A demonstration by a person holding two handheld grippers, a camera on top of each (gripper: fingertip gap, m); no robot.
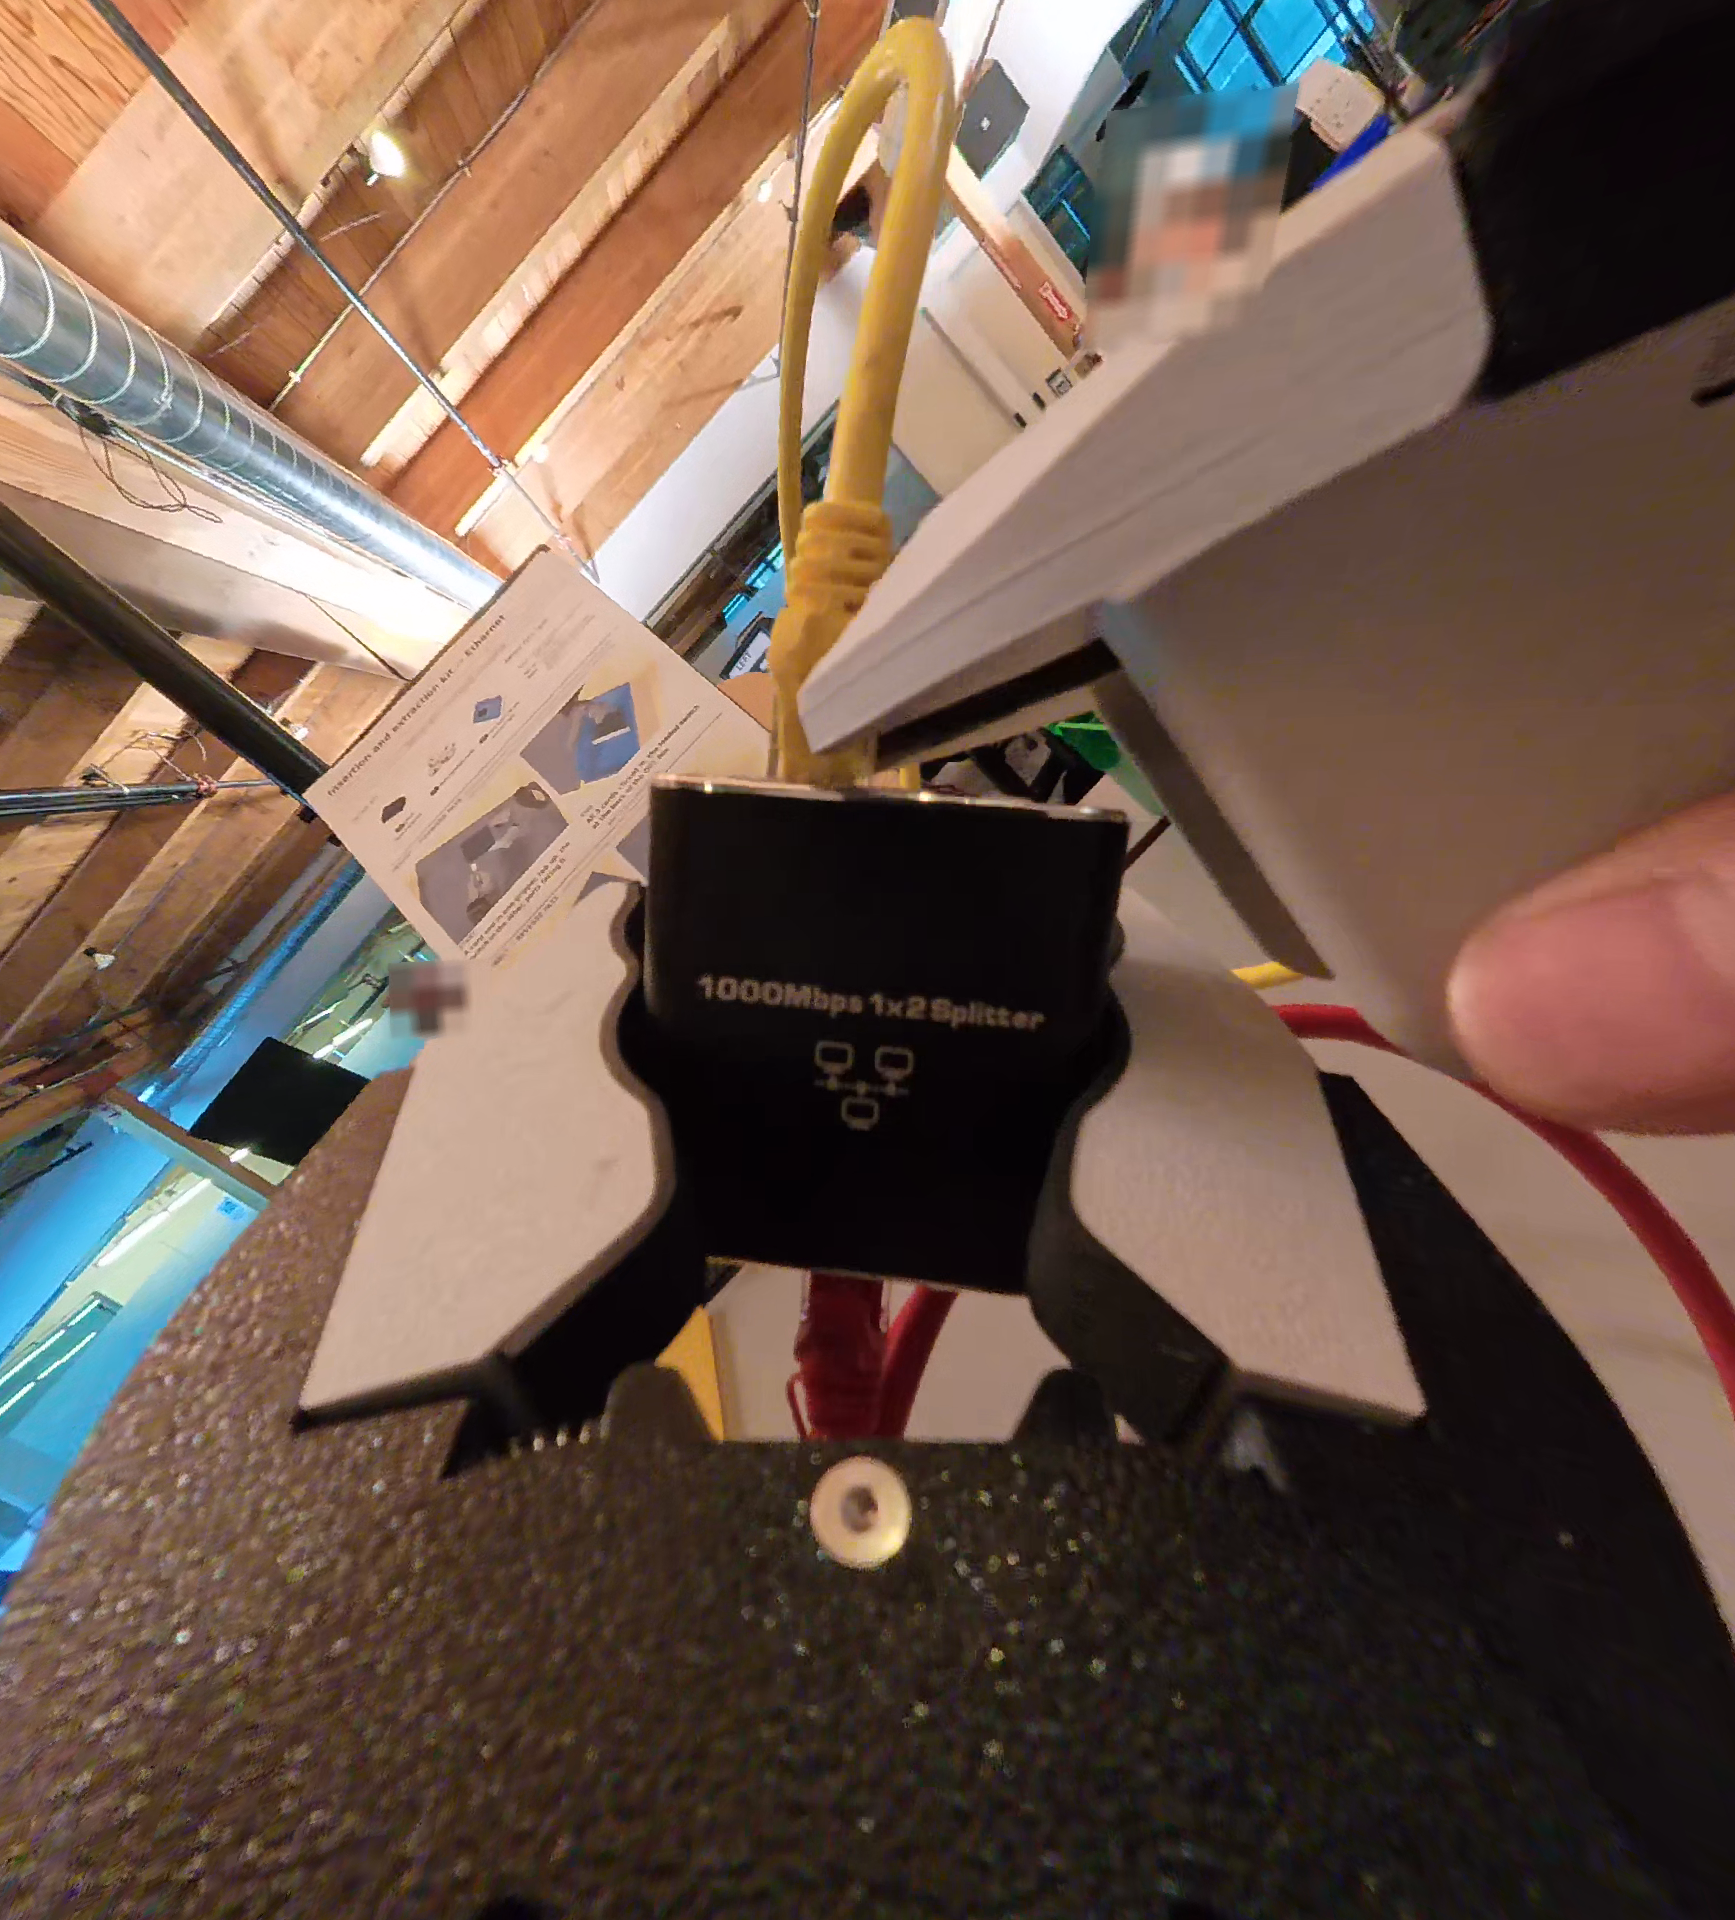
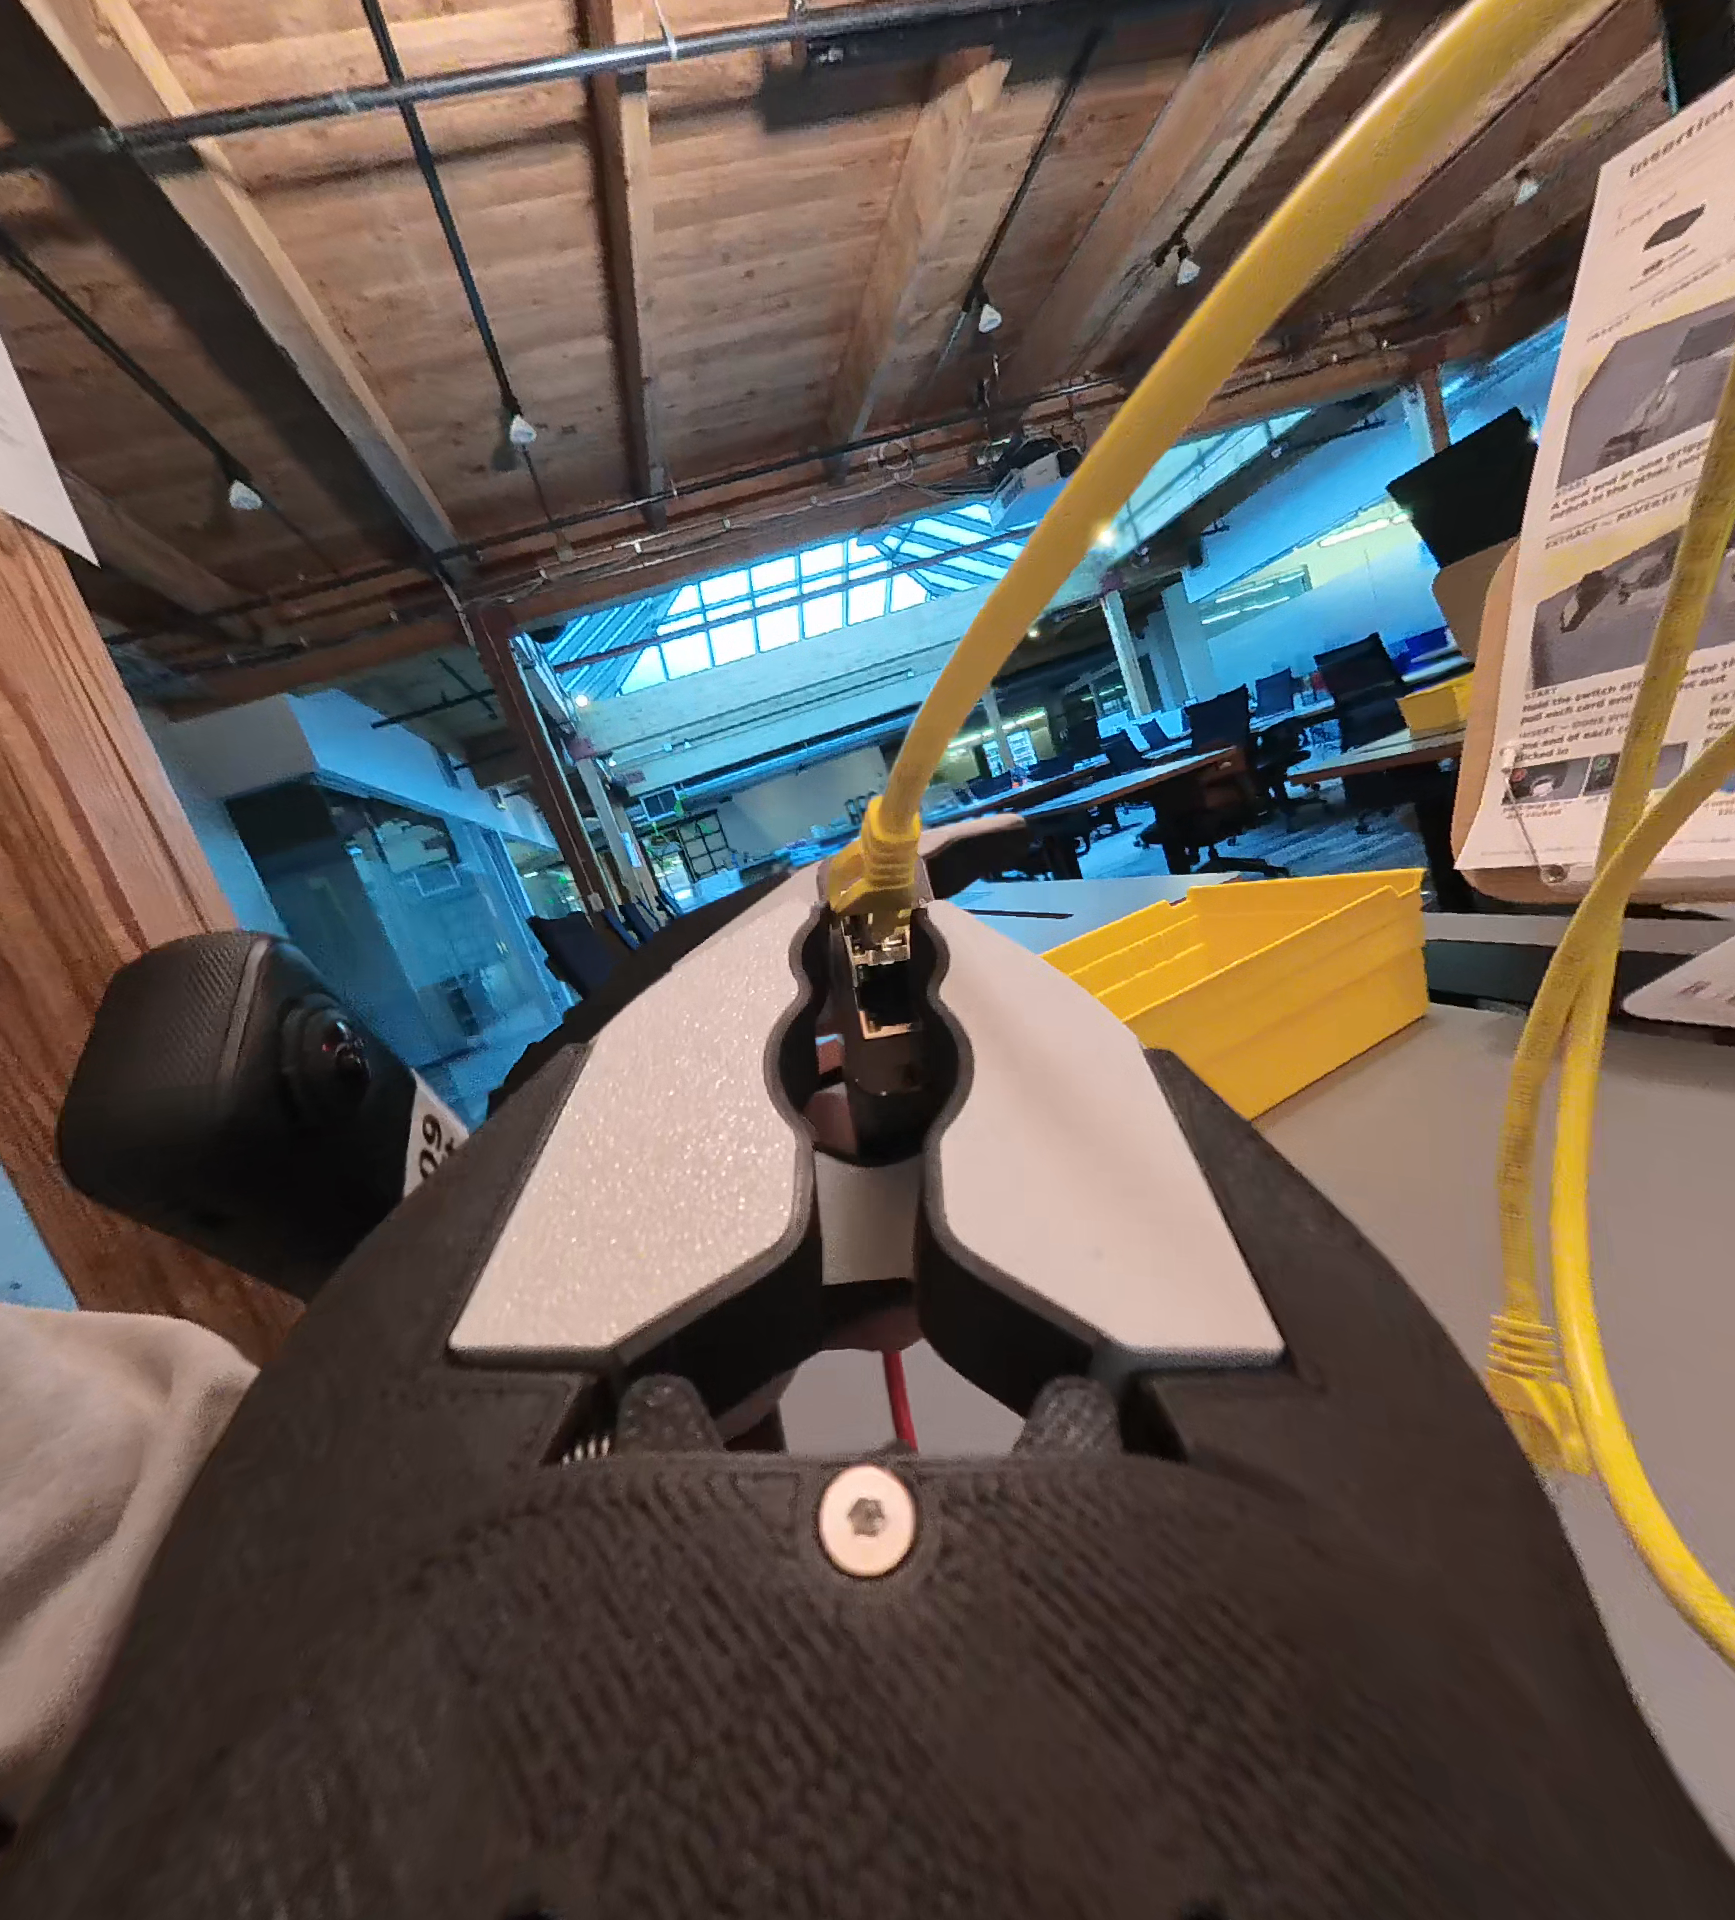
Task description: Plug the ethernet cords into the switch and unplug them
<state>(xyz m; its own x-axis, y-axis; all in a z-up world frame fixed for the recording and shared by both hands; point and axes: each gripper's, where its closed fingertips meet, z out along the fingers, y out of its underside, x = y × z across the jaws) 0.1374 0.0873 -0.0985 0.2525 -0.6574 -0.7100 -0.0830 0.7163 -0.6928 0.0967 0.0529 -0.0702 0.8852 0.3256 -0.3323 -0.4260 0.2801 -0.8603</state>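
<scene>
Between the fingers of the left tool (image 1: 878, 1049): black switch (image 1: 884, 1029), pinched tight, held up above the worktop (image 2: 1673, 1195). Yellow cord (image 1: 832, 582) plugged at far side, red cord (image 1: 847, 1351) at near side. Right tool (image 2: 873, 997) pressed together around the yellow plug. Yellow bin (image 2: 1268, 966) far right.

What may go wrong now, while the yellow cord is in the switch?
1. The right claw seems to pinch the yellow cord at its plug; pulling without pressing the latch may strain the port.
2. The left claw holds the switch only by its sides, so it may slip or twist.
</scene>
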